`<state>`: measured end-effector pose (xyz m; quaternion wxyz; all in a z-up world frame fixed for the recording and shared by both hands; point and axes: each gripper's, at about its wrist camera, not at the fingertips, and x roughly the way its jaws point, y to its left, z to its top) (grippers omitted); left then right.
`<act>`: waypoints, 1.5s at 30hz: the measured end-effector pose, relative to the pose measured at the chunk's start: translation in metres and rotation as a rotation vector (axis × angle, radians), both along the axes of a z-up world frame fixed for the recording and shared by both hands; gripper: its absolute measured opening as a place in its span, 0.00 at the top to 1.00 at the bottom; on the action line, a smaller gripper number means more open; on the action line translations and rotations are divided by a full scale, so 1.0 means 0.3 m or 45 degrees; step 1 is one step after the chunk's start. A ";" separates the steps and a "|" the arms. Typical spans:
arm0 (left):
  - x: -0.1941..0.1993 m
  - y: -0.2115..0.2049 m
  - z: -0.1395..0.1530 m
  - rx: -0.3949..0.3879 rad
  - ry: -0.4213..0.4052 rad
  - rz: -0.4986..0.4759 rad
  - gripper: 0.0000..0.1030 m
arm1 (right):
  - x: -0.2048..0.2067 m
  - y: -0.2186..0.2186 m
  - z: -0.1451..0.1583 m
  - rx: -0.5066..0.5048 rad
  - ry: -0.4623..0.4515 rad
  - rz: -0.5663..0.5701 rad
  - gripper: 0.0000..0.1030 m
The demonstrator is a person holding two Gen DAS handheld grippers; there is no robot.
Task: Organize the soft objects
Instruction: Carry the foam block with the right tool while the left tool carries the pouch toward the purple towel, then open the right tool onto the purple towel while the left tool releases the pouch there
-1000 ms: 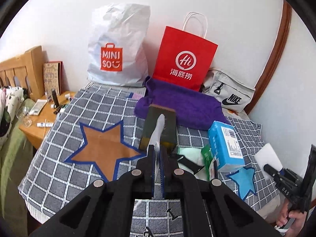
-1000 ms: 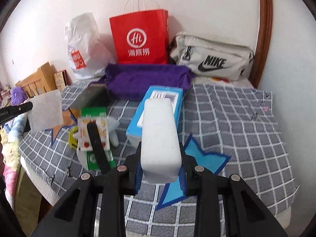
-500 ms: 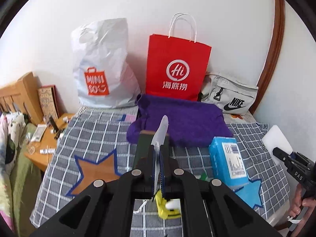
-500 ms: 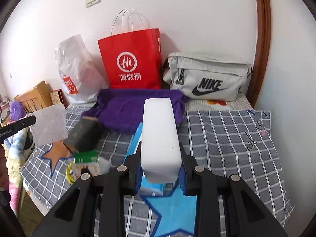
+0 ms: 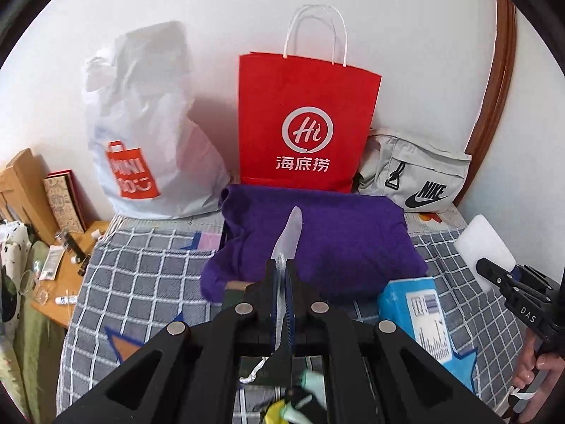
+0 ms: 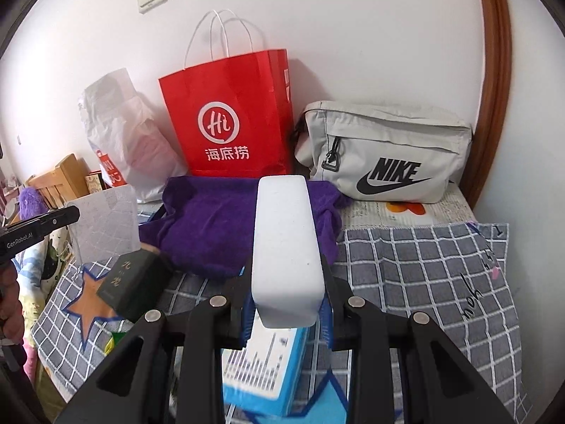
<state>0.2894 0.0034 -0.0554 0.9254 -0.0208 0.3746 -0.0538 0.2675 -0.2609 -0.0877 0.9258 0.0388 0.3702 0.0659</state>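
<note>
Two bags (image 5: 307, 123) (image 6: 385, 152) (Hi, NIKE) readable

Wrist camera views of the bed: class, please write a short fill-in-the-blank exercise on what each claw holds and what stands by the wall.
1. The right claw grips a thick white ____ block.
2. The left claw pinches a thin white sheet seen ____-on.
3. The red paper bag stands behind the ____ towel.
4. The grey pouch bears the word ____.

Missing words: foam; edge; purple; NIKE
</note>
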 end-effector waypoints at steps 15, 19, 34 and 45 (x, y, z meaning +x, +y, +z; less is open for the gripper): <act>0.371 -0.079 -0.124 -0.105 0.074 -0.089 0.95 | 0.385 0.028 -0.159 0.008 0.115 0.086 0.71; 0.457 -0.090 -0.167 -0.114 0.101 -0.086 0.95 | 0.487 0.048 -0.197 0.032 0.142 0.119 0.71; 0.612 0.019 -0.358 -0.114 0.265 0.012 0.95 | 0.612 0.038 -0.396 -0.024 0.298 0.139 0.70; 0.607 0.056 -0.339 -0.043 0.274 0.094 0.64 | 0.591 0.057 -0.350 -0.052 0.251 0.186 0.34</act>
